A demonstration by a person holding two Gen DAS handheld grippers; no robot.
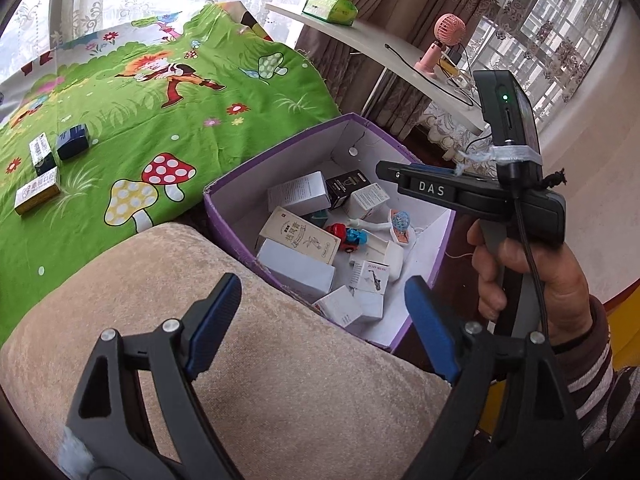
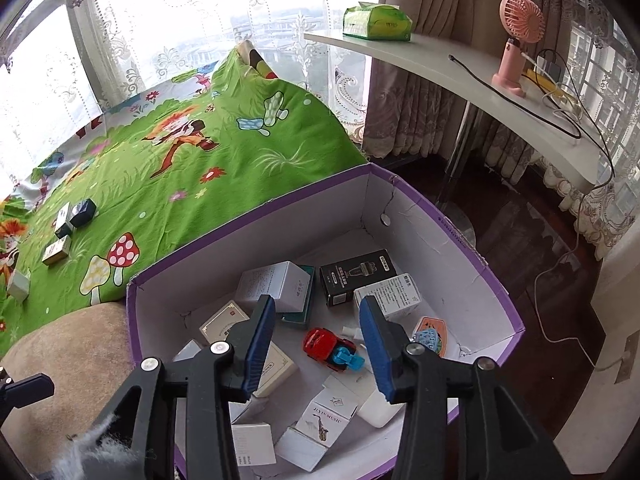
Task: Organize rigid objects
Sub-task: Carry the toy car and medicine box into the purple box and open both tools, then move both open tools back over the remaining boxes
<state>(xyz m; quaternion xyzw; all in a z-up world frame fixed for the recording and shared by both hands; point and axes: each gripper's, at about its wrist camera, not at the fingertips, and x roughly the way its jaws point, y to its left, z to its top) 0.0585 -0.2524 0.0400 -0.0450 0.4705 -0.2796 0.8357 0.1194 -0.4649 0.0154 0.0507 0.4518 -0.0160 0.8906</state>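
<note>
A purple cardboard box with white inside holds several small cartons, a black carton and a red and blue toy car. My right gripper is open and empty, hovering over the box above the toy car. It shows from the side in the left wrist view. My left gripper is open and empty over a beige cushion, beside the box's near wall. Three small boxes lie on the green cartoon cloth at the left.
A white curved table at the right carries a green tissue pack, a pink fan and cables. Curtains and windows stand behind. Dark wooden floor lies right of the box.
</note>
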